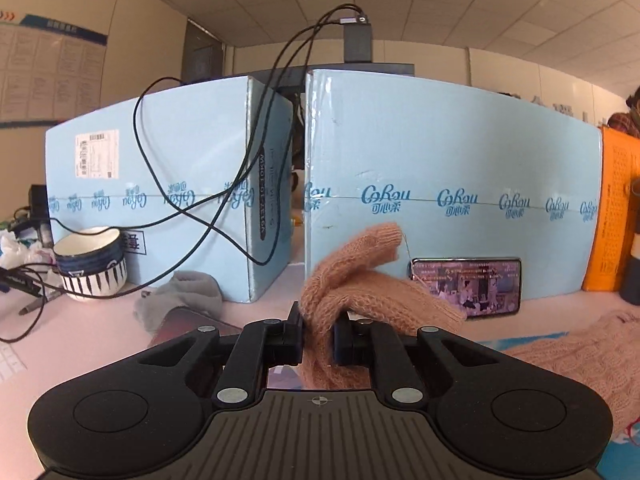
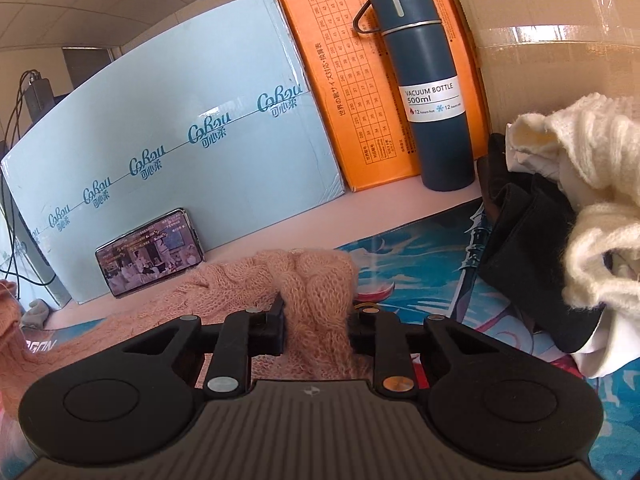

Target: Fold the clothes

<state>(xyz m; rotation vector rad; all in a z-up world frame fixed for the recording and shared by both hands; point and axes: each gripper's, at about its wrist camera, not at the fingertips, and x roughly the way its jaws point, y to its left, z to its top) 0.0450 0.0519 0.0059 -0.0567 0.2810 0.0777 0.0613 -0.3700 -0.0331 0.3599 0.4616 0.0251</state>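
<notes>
Left gripper (image 1: 318, 338) and right gripper (image 2: 316, 330), as we see them from their own wrist cameras — both matte black throughout. We note on each a ribbed, dark grey central plate bearing a small crosshair mark at its front edge, flanked by two broad rounded lobes with shallow circular recesses. Paired linkage bars carry the blocky jaws. Pivot screws are silver on the left gripper — on the right we find one silver, one copper-coloured.

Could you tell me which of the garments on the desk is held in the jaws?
The pink knitted sweater; the black garment and cream knit lie untouched in a pile.
</notes>
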